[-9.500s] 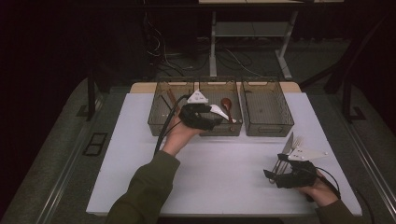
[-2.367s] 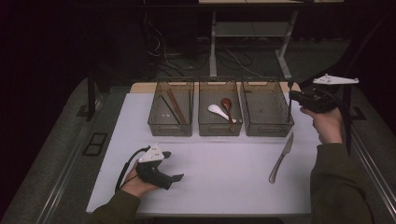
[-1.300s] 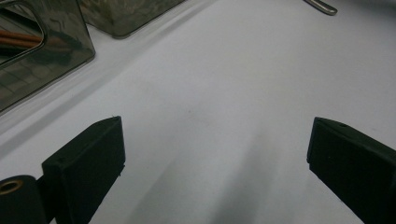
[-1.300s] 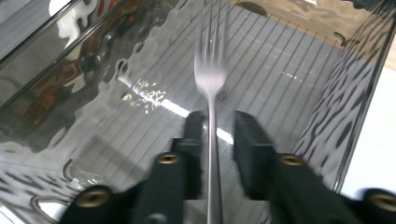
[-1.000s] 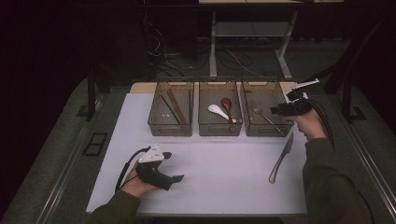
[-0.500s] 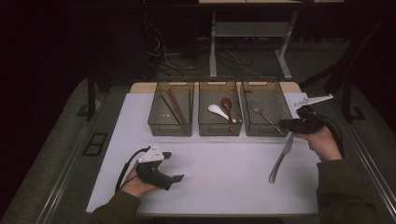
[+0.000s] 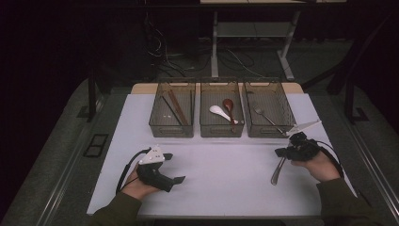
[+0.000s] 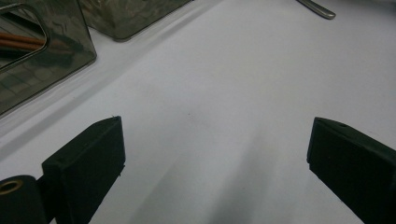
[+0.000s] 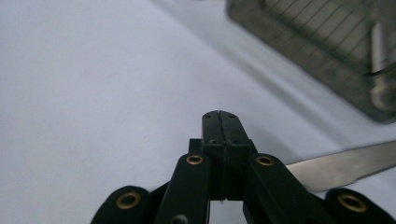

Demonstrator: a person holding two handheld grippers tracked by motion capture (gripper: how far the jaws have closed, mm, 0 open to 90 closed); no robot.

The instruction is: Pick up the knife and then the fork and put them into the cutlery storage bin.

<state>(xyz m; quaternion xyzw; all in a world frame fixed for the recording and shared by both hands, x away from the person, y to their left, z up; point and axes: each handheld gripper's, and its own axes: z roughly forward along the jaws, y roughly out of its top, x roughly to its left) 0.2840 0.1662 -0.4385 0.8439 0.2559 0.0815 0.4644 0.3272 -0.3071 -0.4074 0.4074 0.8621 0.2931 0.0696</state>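
1. High view: your right gripper sits low over the white table, right at the upper end of the table knife, in front of the right bin holding a fork. Your left gripper rests near the front left.
2. Left gripper view: jaws spread wide, bare table between them.
3. Right gripper view: jaws have just been closing and are pressed together, nothing pinched; knife blade lies just beside them.
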